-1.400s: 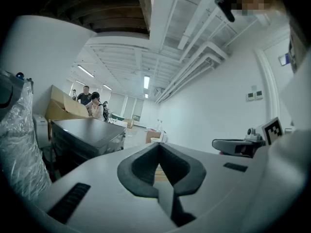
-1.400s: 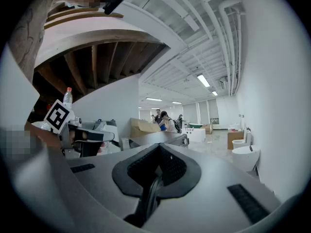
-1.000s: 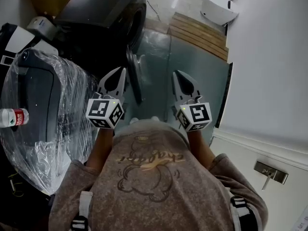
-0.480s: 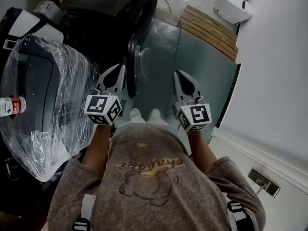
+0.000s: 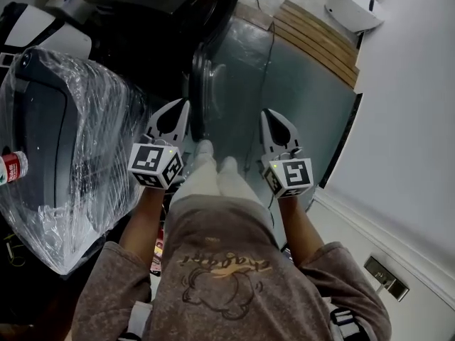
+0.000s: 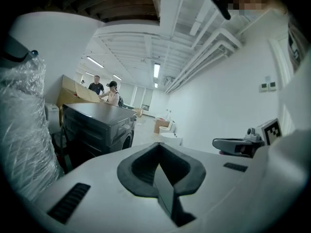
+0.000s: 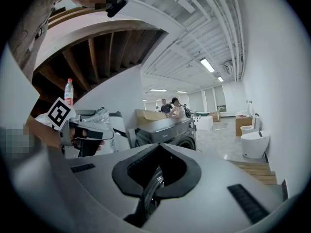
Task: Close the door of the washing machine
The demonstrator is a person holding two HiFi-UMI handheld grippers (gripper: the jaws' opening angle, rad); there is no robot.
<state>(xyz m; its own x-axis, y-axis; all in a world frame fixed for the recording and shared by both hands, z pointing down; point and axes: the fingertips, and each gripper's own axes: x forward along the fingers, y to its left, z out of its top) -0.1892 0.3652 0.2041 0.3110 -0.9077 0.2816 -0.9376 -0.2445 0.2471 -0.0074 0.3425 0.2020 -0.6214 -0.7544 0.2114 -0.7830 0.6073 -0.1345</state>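
The dark washing machine (image 5: 178,2) stands at the top of the head view. Its round door (image 5: 199,91) hangs open and shows edge-on, just beyond the tips of both grippers. My left gripper (image 5: 179,109) is shut and empty, its tip close to the door's near edge without touching. My right gripper (image 5: 270,116) is shut and empty, to the right of the door. The left gripper view shows the machine (image 6: 99,125) ahead-left. In the right gripper view the door's chrome rim (image 7: 153,183) sits right behind the jaws, with the machine (image 7: 167,130) beyond.
A plastic-wrapped appliance (image 5: 71,141) stands close on the left, a bottle (image 5: 8,168) on it. Wooden slats (image 5: 320,38) and a white toilet (image 5: 355,6) lie far right. A white wall (image 5: 412,119) runs along the right. Two people (image 6: 104,87) stand far behind a cardboard box.
The person has stepped forward, feet now showing between the grippers. The machine and its open door have come nearer to the gripper tips. Both grippers stay shut.
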